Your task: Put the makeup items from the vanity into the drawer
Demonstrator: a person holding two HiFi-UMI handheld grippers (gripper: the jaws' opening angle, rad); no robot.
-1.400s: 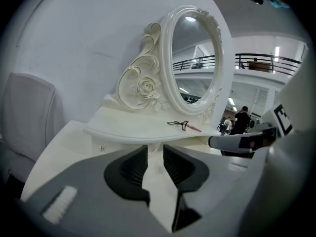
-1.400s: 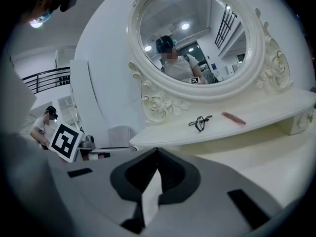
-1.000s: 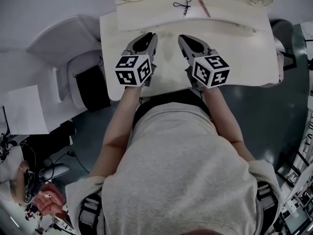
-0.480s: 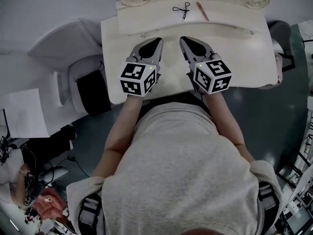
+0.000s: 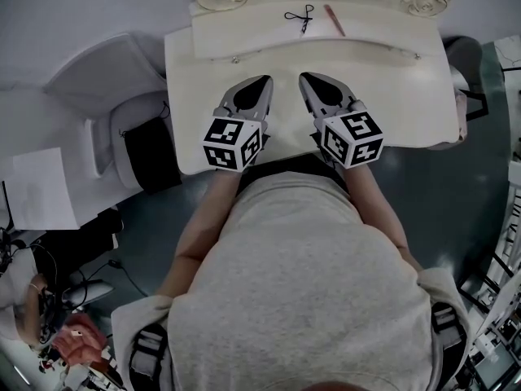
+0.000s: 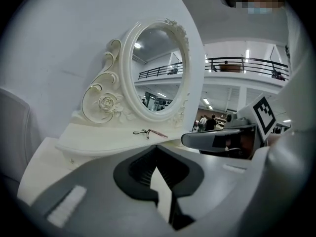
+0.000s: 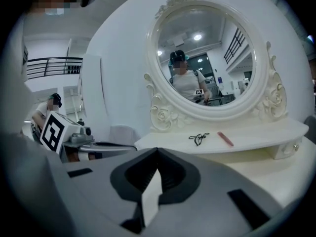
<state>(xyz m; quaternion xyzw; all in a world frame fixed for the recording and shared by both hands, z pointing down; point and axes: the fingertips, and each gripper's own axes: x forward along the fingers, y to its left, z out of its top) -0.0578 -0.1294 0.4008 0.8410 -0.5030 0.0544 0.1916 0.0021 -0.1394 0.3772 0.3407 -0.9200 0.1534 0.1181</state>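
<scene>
Curler and pencil well beyond left hand-held gripper and right hand-held gripper, both clenched empty

Both grippers hang side by side over the vanity top, tips aimed at its back edge and dipped slightly. The left gripper has its jaws pressed together with nothing in them, same deal for the right gripper. The forearms reach in over the vanity top's front edge.

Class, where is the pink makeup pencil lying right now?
In the head view, the pink pencil lies on the vanity's raised back shelf, near its middle, just right of the black eyelash curler.
</scene>
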